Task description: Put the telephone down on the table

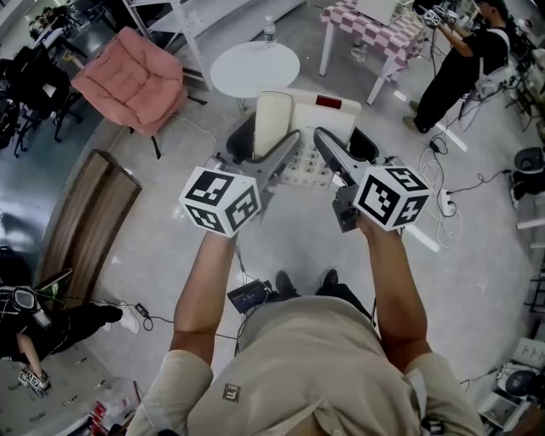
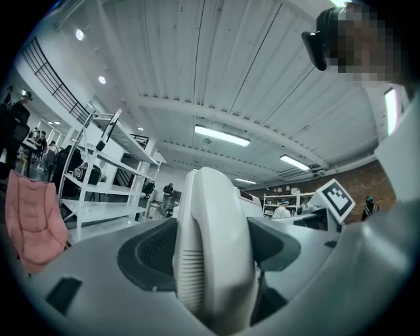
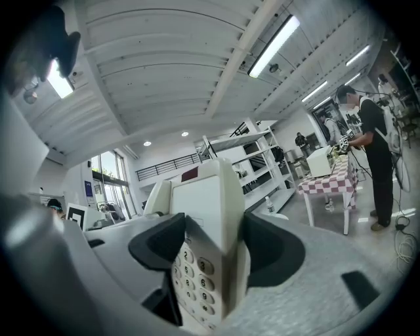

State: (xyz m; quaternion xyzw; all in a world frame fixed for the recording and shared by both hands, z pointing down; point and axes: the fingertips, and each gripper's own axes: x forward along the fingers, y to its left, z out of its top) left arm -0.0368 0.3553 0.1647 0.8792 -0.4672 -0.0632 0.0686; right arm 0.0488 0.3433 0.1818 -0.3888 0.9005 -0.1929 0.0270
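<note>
The telephone is in the air in front of the person, above the grey floor and not yet on any counter. Both grippers carry it. The jaws of the left gripper pinch the handset from both sides. The jaws of the right gripper pinch the right part of the base, beside the keypad. I think the two grips are there so that the handset does not slip from its cradle and the base does not tip while it is carried.

The round white counter is ahead of the telephone and looks like the place to put it. A small bottle stands at its far edge, so the near part seems free. A pink chair is to the left of it. Cables lie on the floor at the right and could catch a foot. Another person works at a chequered counter, well apart.
</note>
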